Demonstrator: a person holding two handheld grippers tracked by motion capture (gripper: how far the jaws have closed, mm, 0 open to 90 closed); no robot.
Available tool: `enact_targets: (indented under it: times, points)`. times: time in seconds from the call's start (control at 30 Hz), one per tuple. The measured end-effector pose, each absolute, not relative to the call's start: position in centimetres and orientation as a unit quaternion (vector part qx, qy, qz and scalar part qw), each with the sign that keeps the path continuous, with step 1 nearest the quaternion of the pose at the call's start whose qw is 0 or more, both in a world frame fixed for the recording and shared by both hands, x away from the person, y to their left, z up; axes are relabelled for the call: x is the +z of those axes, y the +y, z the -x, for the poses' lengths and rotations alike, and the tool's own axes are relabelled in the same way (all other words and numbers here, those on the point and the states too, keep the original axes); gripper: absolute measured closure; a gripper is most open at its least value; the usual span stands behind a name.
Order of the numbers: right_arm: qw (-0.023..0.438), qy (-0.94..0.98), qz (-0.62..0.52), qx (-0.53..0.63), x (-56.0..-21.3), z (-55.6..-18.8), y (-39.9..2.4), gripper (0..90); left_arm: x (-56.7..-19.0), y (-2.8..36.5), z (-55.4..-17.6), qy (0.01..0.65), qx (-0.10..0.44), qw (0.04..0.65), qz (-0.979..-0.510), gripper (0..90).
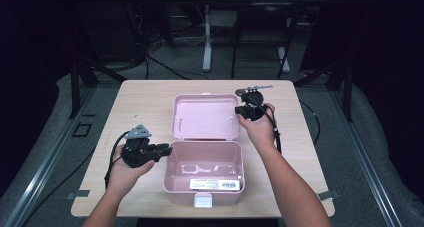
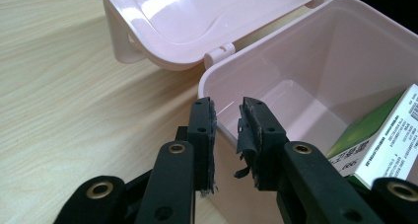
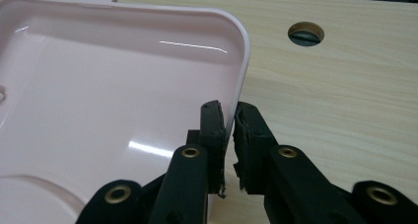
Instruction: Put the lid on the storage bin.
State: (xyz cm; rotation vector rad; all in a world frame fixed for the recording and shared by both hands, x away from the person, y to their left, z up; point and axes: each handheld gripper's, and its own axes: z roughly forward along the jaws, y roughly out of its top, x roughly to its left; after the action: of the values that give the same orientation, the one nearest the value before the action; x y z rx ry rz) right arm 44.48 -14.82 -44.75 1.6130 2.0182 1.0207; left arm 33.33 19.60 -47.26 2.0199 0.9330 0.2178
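The left hand-held gripper (image 2: 227,140) is held with its jaws parted by a small gap, astride the near left corner wall of the pale pink, rectangular plastic box (image 2: 315,61); the rim lies between the pads, but whether they press on it cannot be told. The right hand-held gripper (image 3: 227,135) is seen with its jaws nearly closed about the right edge of the box's pale pink, round-cornered plastic lid (image 3: 123,86), which is pinched between the worn black pads.

Both things are carried by a light wood-grain desk (image 1: 145,94), in which a round cable hole (image 3: 305,34) is cut, beyond the right hand-held gripper. A dark room with grey flooring, cables and metal frame legs is seen behind the desk.

The box stands open just beside the left hand-held gripper, its glossy lid laid back on hinges. Inside it, to the right of the left hand-held gripper's jaws, a white and green printed carton (image 2: 384,135) is lying.
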Motion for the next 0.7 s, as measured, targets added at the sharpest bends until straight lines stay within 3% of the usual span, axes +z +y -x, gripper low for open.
enact_targets:
  times: [0.7]
  points:
    - [0.199,0.709,-0.550,0.394,-42.8,-42.5,-15.3,84.3,-47.3,19.6,-33.4,0.376,0.088,0.437,-0.813,75.2]
